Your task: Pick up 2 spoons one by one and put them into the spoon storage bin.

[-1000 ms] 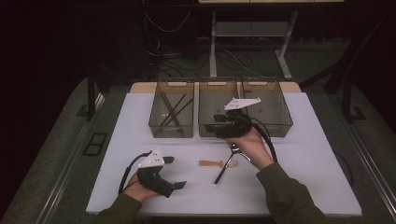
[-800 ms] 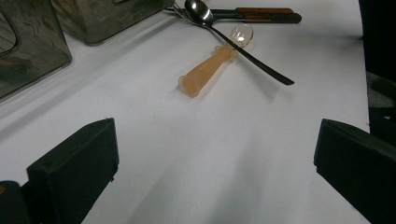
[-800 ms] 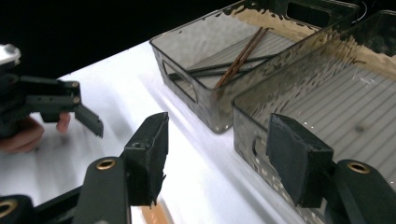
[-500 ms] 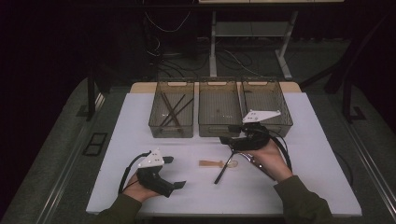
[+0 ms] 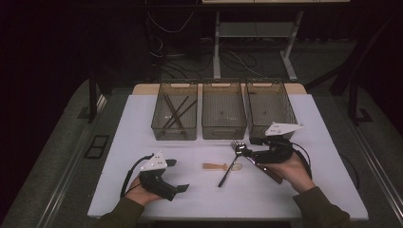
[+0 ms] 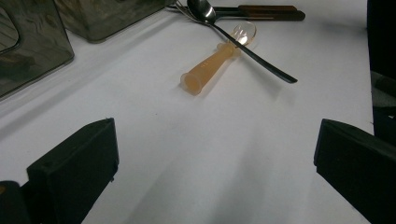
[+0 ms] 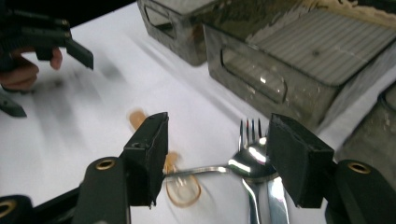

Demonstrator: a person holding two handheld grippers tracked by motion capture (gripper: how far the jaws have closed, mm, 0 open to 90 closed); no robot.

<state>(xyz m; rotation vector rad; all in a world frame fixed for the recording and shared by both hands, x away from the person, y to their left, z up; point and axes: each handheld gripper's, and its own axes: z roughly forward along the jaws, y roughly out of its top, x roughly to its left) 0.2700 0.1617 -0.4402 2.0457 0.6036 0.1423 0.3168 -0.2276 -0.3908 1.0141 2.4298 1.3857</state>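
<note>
High view shows the right gripper (image 5: pixel 243 151) brought down from over the middle bin (image 5: pixel 224 115) to the near side of the table (image 5: pixel 328 190), where it now sits low over the loose cutlery. Its jaws stand partly apart with nothing pinched between them, and in the right gripper view they straddle the bowl of a metal spoon (image 7: pixel 247 164) and the tines of a fork (image 7: pixel 250 127) lying just behind it. So the hand looks to have come back empty for another piece, and I'd guess the spoon or fork is next. The translucent orange spoon (image 5: pixel 220 166) lies just to the left, crossed by the dark handle of the metal spoon. The left gripper (image 5: pixel 179 186) rests on the table near the front edge, jaws wide and empty, aimed toward that same cluster. Beyond, the left bin (image 5: pixel 175 116) already holds dark chopsticks (image 5: pixel 175 112); the right bin (image 5: pixel 271 110) looks empty.
</note>
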